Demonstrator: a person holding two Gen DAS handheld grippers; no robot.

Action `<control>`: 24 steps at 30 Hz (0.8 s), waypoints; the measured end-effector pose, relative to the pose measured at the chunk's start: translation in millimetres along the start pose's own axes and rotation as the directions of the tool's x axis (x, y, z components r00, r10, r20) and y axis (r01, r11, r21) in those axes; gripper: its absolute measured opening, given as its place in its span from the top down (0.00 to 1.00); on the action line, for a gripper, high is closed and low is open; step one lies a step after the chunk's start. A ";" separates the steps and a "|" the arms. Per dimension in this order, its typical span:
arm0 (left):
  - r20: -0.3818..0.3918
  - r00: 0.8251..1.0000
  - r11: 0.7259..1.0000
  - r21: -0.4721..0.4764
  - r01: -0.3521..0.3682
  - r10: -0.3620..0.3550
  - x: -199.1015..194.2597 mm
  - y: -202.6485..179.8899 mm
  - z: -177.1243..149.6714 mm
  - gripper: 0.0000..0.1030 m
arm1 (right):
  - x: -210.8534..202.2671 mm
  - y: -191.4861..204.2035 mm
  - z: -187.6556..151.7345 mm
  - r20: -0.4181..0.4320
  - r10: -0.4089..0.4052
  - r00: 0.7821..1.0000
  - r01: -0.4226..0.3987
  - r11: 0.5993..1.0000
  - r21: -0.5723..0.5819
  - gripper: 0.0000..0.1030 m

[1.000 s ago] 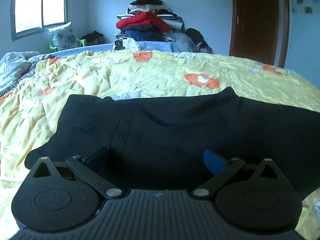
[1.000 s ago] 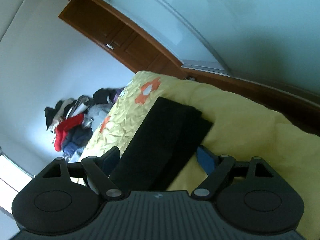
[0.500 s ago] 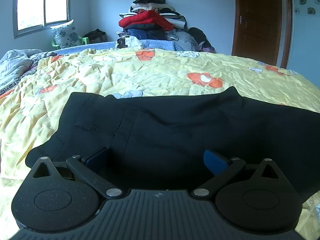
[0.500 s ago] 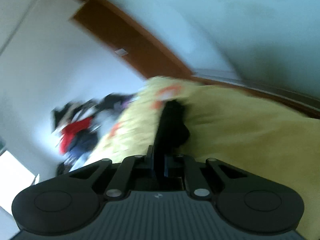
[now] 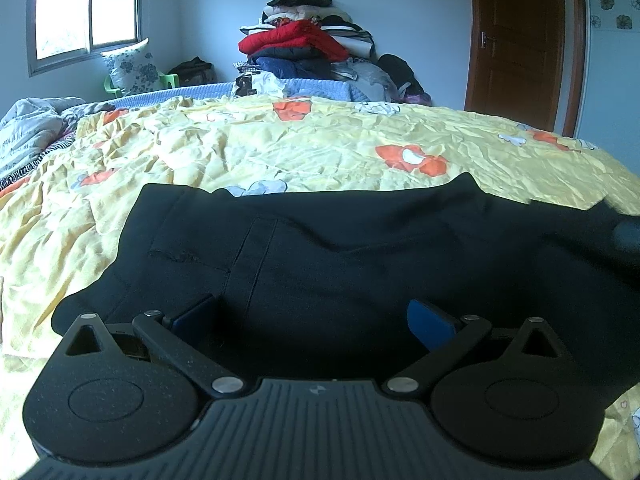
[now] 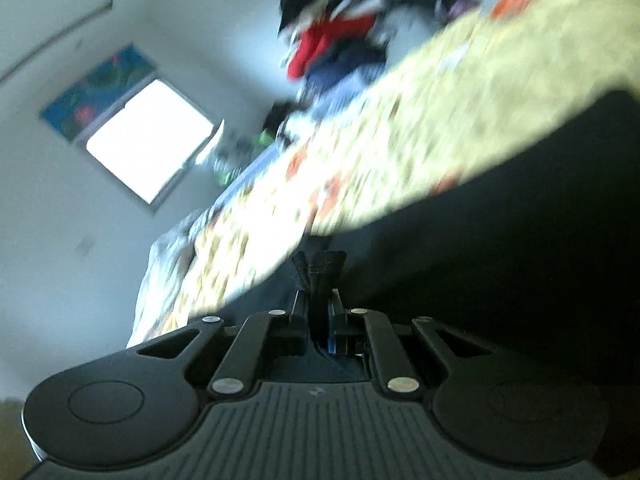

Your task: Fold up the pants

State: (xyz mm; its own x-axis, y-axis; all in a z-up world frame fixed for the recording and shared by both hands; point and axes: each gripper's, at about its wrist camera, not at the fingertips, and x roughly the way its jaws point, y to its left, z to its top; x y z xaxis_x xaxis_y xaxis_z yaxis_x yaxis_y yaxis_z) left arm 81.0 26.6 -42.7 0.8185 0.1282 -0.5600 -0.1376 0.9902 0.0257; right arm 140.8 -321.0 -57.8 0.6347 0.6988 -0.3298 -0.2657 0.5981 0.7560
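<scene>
Lying flat across the yellow flowered bed [image 5: 280,148] is one pair of black pants [image 5: 360,248], waistband to the left, with a stitched seam and a pocket showing. There are two tools: the left tool [image 5: 312,316] hovers with fingers wide apart over the cloth, and the right tool [image 6: 318,312] is clamped on a bunched pants edge.

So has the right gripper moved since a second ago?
Yes. The right gripper, now shut on the pants, has swung toward the head of the bed: the window has entered its view, replacing the wardrobe.
</scene>
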 end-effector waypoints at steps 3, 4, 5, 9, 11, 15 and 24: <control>-0.001 1.000 1.000 0.001 -0.001 0.001 -0.2 -0.4 -0.1 0.00 | 13.3 9.8 -18.2 -0.062 0.035 0.997 -0.034 0.999 0.009 0.92; -0.001 1.000 1.000 0.001 -0.001 0.001 0.0 0.0 0.0 0.00 | 15.5 14.8 -22.2 -0.075 0.008 0.997 -0.010 1.000 -0.024 0.90; 0.000 1.000 1.000 0.001 -0.001 0.001 0.0 0.1 0.0 0.00 | 17.6 20.2 -25.1 -0.083 -0.029 0.996 0.023 0.998 -0.067 0.90; -0.001 1.000 1.000 0.000 0.000 0.000 0.0 0.1 0.1 0.00 | 20.3 30.4 -28.1 -0.131 -0.092 0.987 0.072 0.986 -0.152 0.88; -0.001 1.000 1.000 0.001 -0.001 0.001 0.0 0.2 0.1 0.00 | 11.4 38.0 -23.0 -0.164 -0.106 0.981 0.071 0.976 -0.208 0.80; -0.002 1.000 1.000 0.002 -0.001 0.001 0.4 0.5 0.0 0.00 | -10.8 69.7 -15.0 -0.068 -0.185 0.980 0.135 0.881 -0.454 0.23; -0.002 1.000 1.000 0.002 -0.001 0.001 0.4 0.5 0.1 0.00 | 10.6 51.8 -35.9 0.134 -0.567 0.813 0.527 0.618 -0.583 0.08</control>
State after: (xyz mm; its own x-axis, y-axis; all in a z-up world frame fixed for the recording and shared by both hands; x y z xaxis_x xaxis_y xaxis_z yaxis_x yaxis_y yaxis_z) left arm 81.3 27.1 -42.8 0.8173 0.1296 -0.5615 -0.1375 0.9901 0.0283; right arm 107.8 -268.5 -42.4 0.7637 0.1763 -0.6210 -0.2524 0.9670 -0.0359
